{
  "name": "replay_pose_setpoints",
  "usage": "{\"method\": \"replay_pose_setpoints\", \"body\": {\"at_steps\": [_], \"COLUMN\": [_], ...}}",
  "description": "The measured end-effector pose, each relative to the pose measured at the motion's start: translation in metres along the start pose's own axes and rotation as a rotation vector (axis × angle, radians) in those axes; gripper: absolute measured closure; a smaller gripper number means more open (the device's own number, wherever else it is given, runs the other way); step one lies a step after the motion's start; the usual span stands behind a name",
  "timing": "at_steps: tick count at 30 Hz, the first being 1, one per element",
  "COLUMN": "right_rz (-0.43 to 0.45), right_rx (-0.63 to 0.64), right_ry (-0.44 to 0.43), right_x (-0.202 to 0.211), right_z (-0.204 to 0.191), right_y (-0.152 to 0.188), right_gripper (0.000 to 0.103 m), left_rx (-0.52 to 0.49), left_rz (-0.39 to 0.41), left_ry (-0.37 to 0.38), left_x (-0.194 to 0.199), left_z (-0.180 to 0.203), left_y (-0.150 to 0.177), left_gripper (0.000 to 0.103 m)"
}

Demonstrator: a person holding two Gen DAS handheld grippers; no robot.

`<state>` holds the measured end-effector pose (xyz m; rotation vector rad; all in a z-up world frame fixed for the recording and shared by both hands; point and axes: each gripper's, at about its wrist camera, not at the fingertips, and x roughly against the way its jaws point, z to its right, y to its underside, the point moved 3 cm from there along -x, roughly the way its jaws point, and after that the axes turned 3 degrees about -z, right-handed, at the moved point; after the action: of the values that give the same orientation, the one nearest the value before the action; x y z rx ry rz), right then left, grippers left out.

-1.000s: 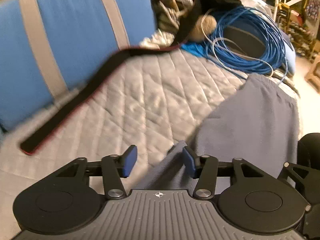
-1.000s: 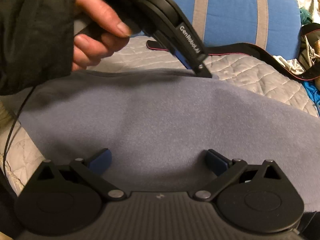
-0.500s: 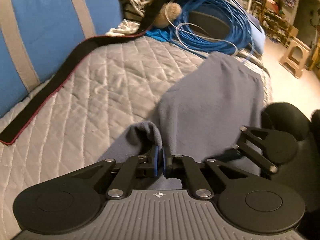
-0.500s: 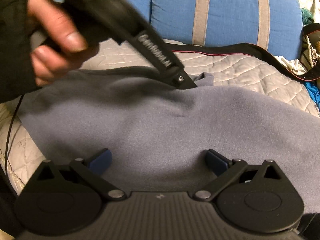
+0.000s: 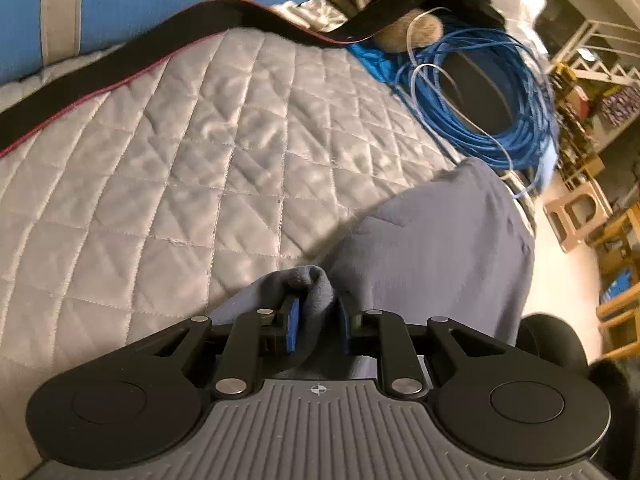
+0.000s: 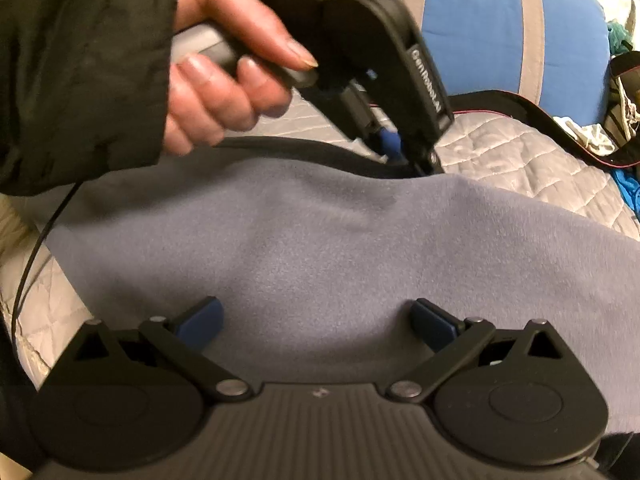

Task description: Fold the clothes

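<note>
A grey-blue fleece garment point(image 6: 320, 248) lies spread on the quilted bed; it also shows in the left wrist view point(image 5: 440, 240). My left gripper point(image 5: 316, 320) has its jaws partly apart with a bunched fold of the garment's far edge between the blue pads; it shows in the right wrist view point(image 6: 408, 152) at the far edge, held by a hand in a black sleeve. My right gripper point(image 6: 316, 320) is wide open, low over the near part of the garment, holding nothing.
A grey quilted cover point(image 5: 200, 140) lies on the bed. A black strap with red edging point(image 5: 120, 60) runs along blue cushions point(image 6: 480, 20). A coil of blue cable point(image 5: 480, 100) and clutter lie at the far end. Floor and wooden stools point(image 5: 576, 216) are at the right.
My left gripper closed on the garment's far edge half a second ago; now its jaws stand a little wider with the fold still between them, and it has lifted and swung left.
</note>
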<state>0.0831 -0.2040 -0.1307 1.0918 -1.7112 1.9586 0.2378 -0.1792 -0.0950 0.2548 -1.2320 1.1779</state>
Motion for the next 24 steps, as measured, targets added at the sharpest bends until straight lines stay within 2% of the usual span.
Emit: {"method": "replay_pose_setpoints", "body": {"at_steps": [1, 3, 7, 9, 12, 15, 18, 24], "right_rz": [-0.001, -0.005, -0.008, -0.009, -0.010, -0.011, -0.011, -0.014], "right_rx": [0.002, 0.004, 0.007, 0.007, 0.006, 0.006, 0.006, 0.007], "right_ry": [-0.002, -0.003, -0.006, -0.007, -0.007, -0.006, -0.005, -0.006], "right_x": [0.000, -0.001, -0.001, -0.001, -0.001, -0.001, -0.001, -0.001], "right_z": [0.000, 0.001, 0.001, 0.000, -0.001, -0.001, -0.001, 0.000], "right_y": [0.000, 0.001, 0.002, 0.003, 0.003, 0.003, 0.001, -0.001], "right_gripper": [0.000, 0.000, 0.000, 0.000, 0.000, 0.000, 0.000, 0.000], "left_rx": [0.012, 0.038, 0.228, 0.292, 0.342, 0.431, 0.368, 0.229], "left_rz": [0.014, 0.066, 0.183, 0.210, 0.216, 0.227, 0.242, 0.227], "left_ry": [-0.006, -0.020, 0.018, 0.072, 0.069, 0.111, 0.090, -0.016], "left_x": [0.001, 0.009, 0.041, 0.049, 0.049, 0.045, 0.037, 0.019], "left_z": [0.000, -0.002, -0.028, -0.038, -0.044, -0.056, -0.052, -0.043], "left_y": [-0.001, -0.004, -0.007, -0.003, 0.002, 0.005, 0.004, -0.002], "left_gripper": [0.091, 0.096, 0.098, 0.098, 0.098, 0.098, 0.098, 0.098]}}
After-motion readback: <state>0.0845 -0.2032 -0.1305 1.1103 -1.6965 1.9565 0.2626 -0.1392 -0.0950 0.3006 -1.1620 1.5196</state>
